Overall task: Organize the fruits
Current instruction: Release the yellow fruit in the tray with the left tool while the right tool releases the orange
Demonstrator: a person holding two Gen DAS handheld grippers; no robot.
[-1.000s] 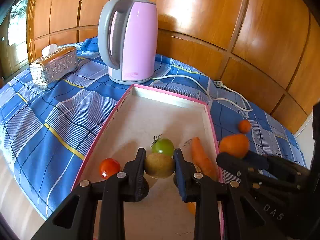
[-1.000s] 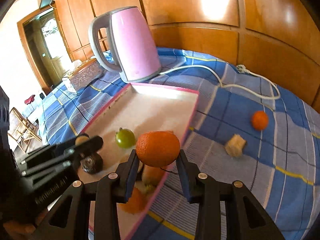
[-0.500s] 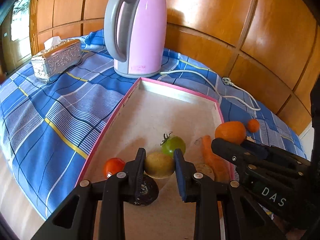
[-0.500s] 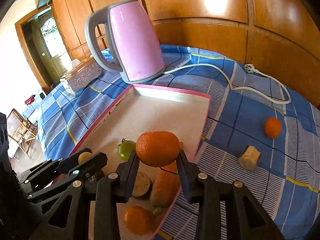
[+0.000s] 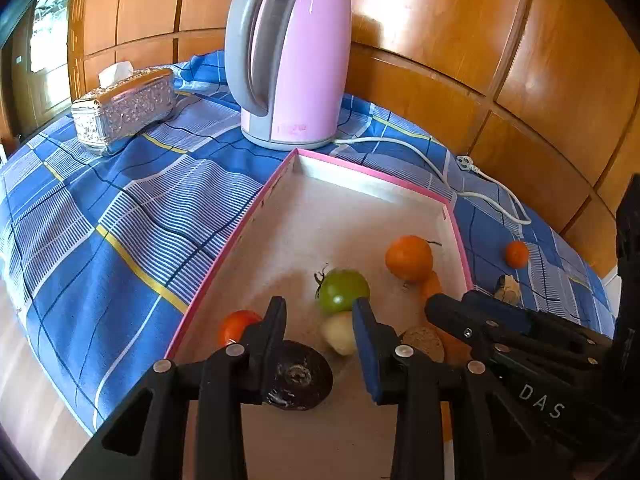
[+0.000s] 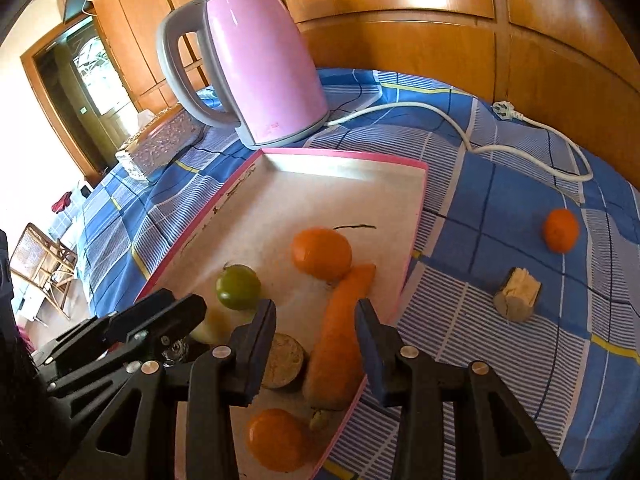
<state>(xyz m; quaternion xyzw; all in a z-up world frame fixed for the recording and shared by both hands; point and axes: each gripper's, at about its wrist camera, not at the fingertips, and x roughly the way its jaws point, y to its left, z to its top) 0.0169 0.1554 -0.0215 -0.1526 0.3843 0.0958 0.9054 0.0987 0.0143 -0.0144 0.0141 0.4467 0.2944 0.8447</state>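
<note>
A pink-rimmed tray (image 5: 256, 208) holds the fruit. My left gripper (image 5: 319, 308) hovers over its near end. Its jaws are opening, and a pale yellow-green fruit (image 5: 340, 332) lies loose on the tray floor just below them. Around it sit a green tomato (image 5: 343, 290), a red tomato (image 5: 236, 326) and a dark round piece (image 5: 298, 376). My right gripper (image 6: 315, 308) is opening too, with nothing pressed between its pads. A big orange (image 6: 322, 254) rests in the tray beyond it, against a carrot (image 6: 344, 332).
A pink kettle (image 5: 292, 64) stands behind the tray, its white cord (image 6: 480, 144) trailing right. A silver tissue box (image 5: 124, 108) sits far left. On the blue checked cloth right of the tray lie a small orange (image 6: 560, 230) and a pale cut chunk (image 6: 518, 294).
Both grippers have let go. The yellow-green fruit dropped from the left jaws onto the tray. The big orange left the right jaws and now lies in the tray by the carrot.
</note>
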